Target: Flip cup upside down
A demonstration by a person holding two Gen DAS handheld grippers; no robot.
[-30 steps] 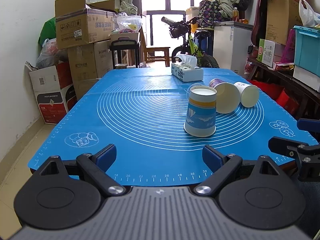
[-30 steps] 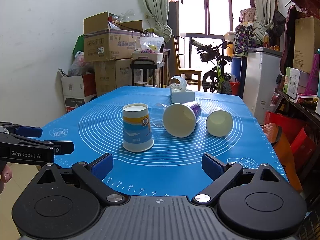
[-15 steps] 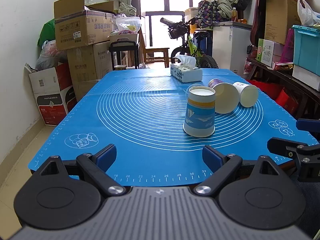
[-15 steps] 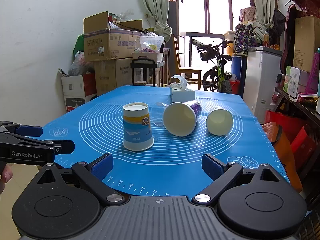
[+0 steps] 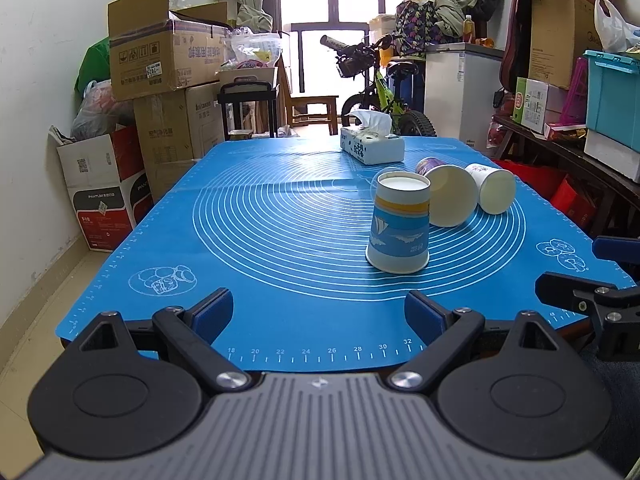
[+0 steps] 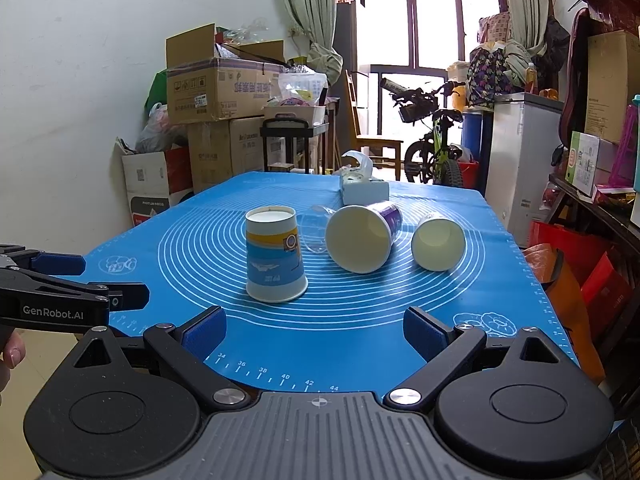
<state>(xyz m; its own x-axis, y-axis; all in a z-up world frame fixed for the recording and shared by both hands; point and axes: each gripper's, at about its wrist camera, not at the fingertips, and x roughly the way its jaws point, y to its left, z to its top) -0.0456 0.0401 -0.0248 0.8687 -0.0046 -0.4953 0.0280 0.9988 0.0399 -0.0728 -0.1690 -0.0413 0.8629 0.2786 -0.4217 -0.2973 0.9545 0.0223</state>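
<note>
Left wrist view: left gripper (image 5: 319,314) low at the near edge of the blue mat (image 5: 280,240), fingers spread wide, nothing between them; blue-and-yellow paper cup (image 5: 399,227) upside down on the mat, ahead and a little to the right, well apart from the pads; just behind it a purple cup (image 5: 448,194) on its side, mouth toward the camera; beside that a small white cup (image 5: 493,189), also on its side; tissue box (image 5: 372,147) farther back near the far end; right gripper (image 5: 592,280) partly seen at the right border.

Right wrist view: right gripper (image 6: 315,331) also at the near edge of the blue mat (image 6: 360,320), fingers wide apart and empty; blue-and-yellow paper cup (image 6: 274,255) standing on its rim, slightly left of centre, apart from both pads; clear plastic cup (image 6: 313,229) lying between it and the purple cup (image 6: 362,236); small white cup (image 6: 438,243) to the right, apart; tissue box (image 6: 364,188) behind; left gripper (image 6: 56,280) entering from the left border, fingers apart.
</note>
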